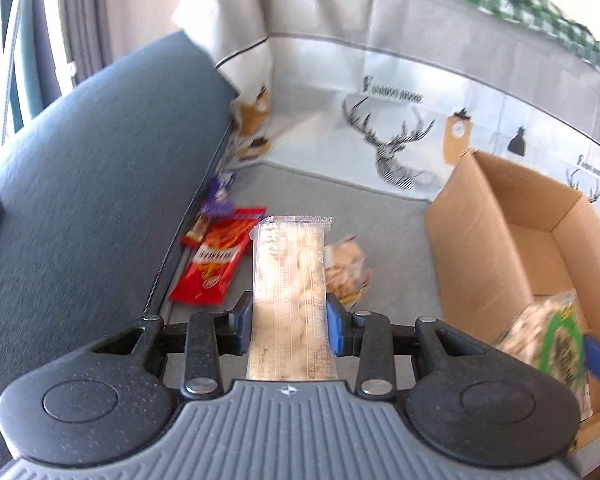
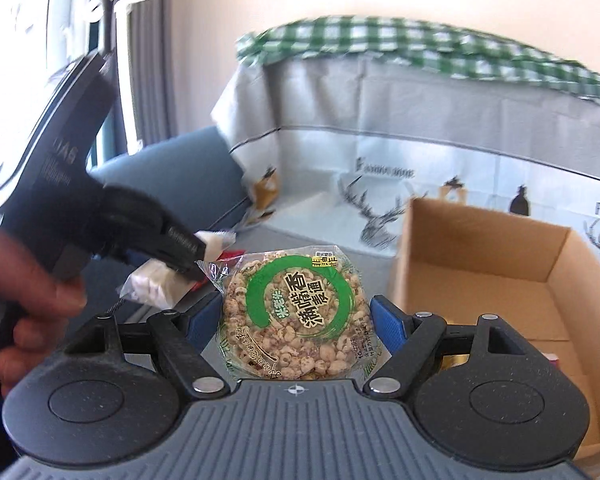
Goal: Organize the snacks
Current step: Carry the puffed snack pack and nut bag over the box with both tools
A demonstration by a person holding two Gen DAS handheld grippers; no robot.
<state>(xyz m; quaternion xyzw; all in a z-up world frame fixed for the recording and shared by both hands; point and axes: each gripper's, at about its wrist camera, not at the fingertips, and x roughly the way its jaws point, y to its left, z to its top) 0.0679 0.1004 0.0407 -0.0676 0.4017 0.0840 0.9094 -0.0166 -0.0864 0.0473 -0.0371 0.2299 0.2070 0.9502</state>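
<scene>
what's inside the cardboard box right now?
Cardboard box: mostly bare floor in the far part. Near end, by the right gripper, a gold glint and a red edge show, unidentifiable. The round rice cake pack and gripper body hide the rest.

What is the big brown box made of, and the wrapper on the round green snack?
The box looks like plain matte cardboard: brown, with folded flaps. The round puffed-rice snack seems wrapped in thin, glossy clear plastic film; you can see the grains through it, and it crinkles at the edges.

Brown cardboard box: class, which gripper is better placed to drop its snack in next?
Probably the right gripper: its round green-labelled puffed-rice cake hangs beside the brown cardboard box. The left gripper is farther away.
</scene>
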